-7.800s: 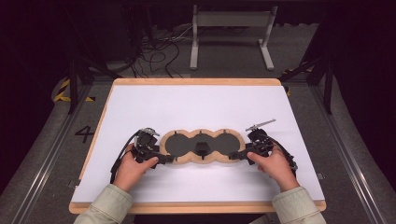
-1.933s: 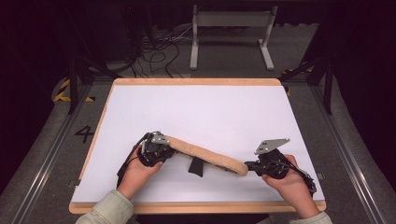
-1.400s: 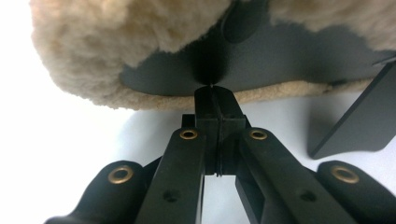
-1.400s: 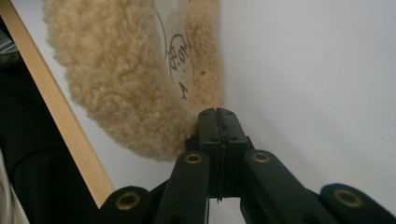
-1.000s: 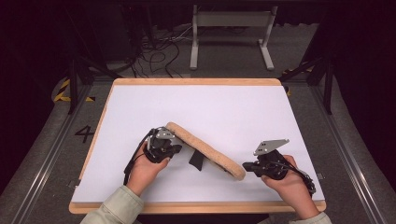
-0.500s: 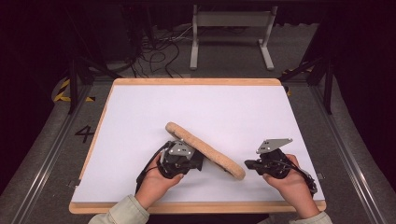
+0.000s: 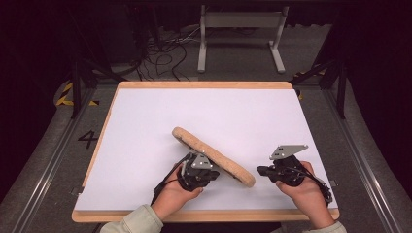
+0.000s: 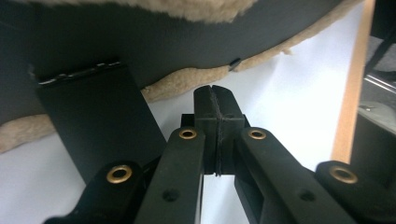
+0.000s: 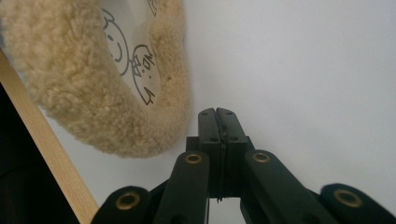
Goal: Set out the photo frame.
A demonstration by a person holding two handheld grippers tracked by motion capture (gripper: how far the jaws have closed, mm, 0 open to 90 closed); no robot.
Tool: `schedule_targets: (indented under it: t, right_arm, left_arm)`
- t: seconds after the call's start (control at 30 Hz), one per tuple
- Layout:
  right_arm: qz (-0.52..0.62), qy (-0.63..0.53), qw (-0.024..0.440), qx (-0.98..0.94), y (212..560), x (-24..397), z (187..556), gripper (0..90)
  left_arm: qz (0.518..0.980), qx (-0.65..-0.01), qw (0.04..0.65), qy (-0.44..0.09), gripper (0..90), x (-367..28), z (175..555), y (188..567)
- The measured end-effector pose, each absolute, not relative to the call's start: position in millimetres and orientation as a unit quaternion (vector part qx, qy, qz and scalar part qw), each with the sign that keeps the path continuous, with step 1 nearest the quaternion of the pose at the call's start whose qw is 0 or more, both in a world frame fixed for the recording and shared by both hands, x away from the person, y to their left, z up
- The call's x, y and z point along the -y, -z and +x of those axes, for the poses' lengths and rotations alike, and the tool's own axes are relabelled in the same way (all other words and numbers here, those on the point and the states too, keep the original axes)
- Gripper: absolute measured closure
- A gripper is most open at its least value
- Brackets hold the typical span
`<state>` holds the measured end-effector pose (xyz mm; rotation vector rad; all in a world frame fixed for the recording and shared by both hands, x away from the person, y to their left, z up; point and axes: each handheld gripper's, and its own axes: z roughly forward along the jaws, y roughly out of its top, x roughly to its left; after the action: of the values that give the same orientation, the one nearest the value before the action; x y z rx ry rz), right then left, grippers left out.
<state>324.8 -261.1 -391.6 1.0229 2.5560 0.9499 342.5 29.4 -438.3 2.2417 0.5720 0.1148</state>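
A long beige fleece picture frame (image 7: 214, 155) stands on edge, running diagonally across the white table top (image 7: 194, 107). My left gripper (image 7: 206, 170) is behind it, jaws shut and empty. In the left gripper view the left gripper (image 8: 216, 95) points at the frame's black back (image 8: 177, 42), just right of its black prop flap (image 8: 93, 121). My right gripper (image 7: 262, 171) sits shut a little off the frame's near right end. In the right gripper view the right gripper (image 9: 217, 114) lies beside the fleece rim (image 9: 93, 107), which borders a cartoon drawing (image 9: 135, 60).
The table top has a wooden border (image 7: 204, 85) and its near edge (image 7: 218, 213) lies just under both hands. A grey metal stand (image 7: 240, 34) and cables (image 7: 160, 53) sit on the floor beyond. Rails (image 7: 369, 160) run along both sides.
The frame, first flat between both grippers, now stands on edge with its left end swung away. My left hand has since slid right and nearer behind it. The right hand has stayed put.
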Motion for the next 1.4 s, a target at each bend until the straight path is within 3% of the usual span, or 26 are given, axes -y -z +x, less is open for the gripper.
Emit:
schedule_targets:
  t: [0.7,1.4]
  right_arm:
    - [0.348,-0.323,0.119,-0.872,391.4,262.3,323.9,90.0]
    - [0.343,-0.324,0.121,-0.874,389.8,259.7,323.9,90.0]
  left_arm:
    - [0.888,-0.245,0.387,-0.044,90.0,-18.6,344.8,457.3]
    - [0.867,-0.299,0.396,-0.046,90.0,-47.8,370.0,457.3]
